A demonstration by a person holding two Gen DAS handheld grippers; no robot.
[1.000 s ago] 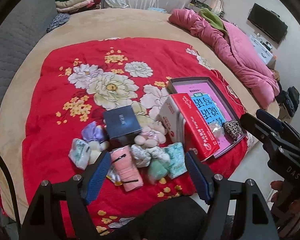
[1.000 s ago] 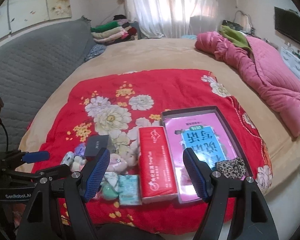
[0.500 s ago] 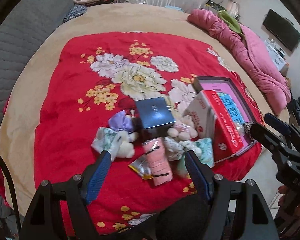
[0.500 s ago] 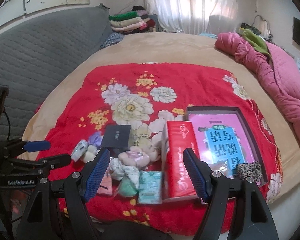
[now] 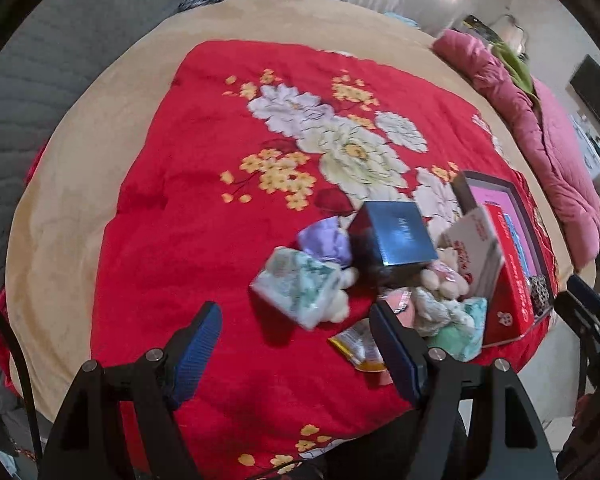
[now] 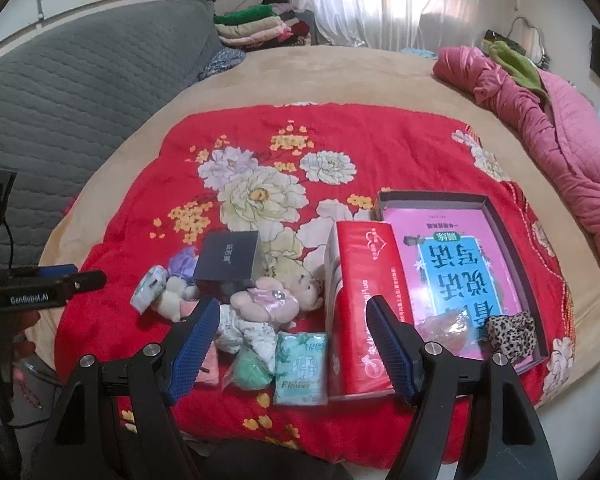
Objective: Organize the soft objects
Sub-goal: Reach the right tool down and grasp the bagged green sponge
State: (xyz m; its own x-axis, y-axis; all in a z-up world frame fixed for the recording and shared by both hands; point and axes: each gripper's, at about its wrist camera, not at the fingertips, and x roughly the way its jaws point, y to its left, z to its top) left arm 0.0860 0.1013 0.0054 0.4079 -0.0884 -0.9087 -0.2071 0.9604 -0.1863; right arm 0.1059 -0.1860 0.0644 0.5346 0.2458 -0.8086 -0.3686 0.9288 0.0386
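Observation:
A pile of soft things lies near the front edge of a red floral blanket (image 6: pixel 340 140): a pink plush bear (image 6: pixel 272 302), a floral tissue pack (image 5: pixel 296 286), a purple pouch (image 5: pixel 326 240), a teal tissue pack (image 6: pixel 300 362), a green pouch (image 6: pixel 250 372) and a pink cloth (image 6: pixel 208 370). A dark blue box (image 5: pixel 396 236) sits among them. My left gripper (image 5: pixel 298 350) is open and empty above the blanket, just in front of the pile. My right gripper (image 6: pixel 294 346) is open and empty over the pile's front.
A red tissue box (image 6: pixel 362 300) stands right of the pile. Beside it an open dark tray (image 6: pixel 504 236) holds a pink book, a leopard scrunchie (image 6: pixel 510 334) and a clear packet. A pink quilt (image 6: pixel 548 120) lies at far right, a grey headboard (image 6: pixel 80 88) at left.
The left gripper has swung left, so the pile now sits to the right in its view. The right gripper has shifted left and nearer the pile. Both stay open.

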